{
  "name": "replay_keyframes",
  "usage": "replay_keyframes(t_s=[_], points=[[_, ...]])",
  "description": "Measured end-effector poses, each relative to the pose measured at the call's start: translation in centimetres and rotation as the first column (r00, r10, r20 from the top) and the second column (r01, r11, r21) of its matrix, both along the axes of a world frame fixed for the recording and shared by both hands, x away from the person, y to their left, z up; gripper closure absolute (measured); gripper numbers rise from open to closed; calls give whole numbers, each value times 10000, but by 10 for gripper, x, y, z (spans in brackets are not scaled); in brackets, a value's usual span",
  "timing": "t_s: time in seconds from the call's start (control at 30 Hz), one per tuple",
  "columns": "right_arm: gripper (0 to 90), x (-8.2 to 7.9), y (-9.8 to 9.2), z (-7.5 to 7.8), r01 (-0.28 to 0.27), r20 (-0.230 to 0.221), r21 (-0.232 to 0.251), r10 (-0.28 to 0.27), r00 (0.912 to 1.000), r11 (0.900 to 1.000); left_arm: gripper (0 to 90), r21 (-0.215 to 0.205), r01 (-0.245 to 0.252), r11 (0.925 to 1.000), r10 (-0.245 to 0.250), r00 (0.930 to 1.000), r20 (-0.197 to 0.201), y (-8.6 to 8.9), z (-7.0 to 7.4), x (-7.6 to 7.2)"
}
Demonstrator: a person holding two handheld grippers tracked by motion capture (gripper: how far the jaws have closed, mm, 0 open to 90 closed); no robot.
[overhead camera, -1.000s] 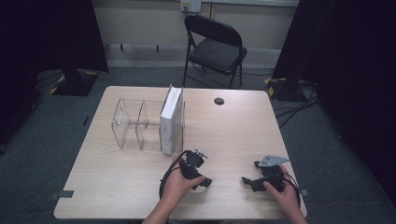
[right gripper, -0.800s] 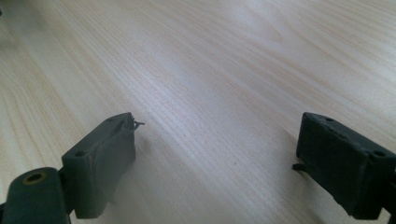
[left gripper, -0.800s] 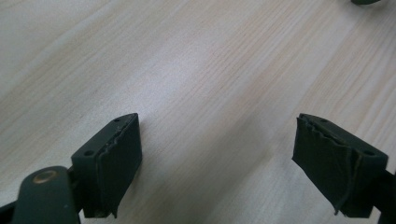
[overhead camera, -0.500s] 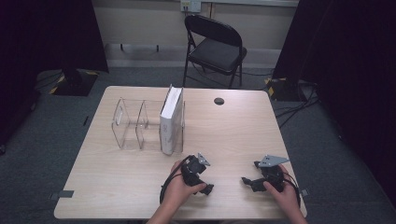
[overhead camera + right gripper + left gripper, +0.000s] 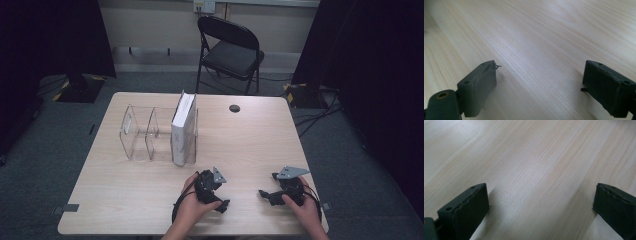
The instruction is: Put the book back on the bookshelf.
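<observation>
Book (image 5: pixel 183 127) upright, spine toward person.

Blk folding chair (image 5: pixel 231 50) behind table (image 5: pixel 125 200); blk disc (image 5: pixel 234 108) on top.

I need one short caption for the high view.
Two open grippers, left and right, rest near a white book in its clear rack.
</observation>
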State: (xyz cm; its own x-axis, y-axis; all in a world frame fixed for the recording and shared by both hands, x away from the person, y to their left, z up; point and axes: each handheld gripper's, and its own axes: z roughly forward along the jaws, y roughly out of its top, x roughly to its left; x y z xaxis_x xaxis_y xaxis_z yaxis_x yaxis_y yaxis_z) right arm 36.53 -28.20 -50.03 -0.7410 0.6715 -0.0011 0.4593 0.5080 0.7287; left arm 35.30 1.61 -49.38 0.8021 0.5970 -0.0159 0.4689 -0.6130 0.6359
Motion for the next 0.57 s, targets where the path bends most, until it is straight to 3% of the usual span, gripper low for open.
replay_keyframes(t_s=[0.43,0.57], points=[[109,0,0,0,3,7,-3,-3,10000,10000,0,-680,169,9975,-135,9986,510,7,-6,-4],[109,0,0,0,2,9,-3,-2,10000,10000,0,-719,198,9972,-154,9979,624,8,-7,-5]])
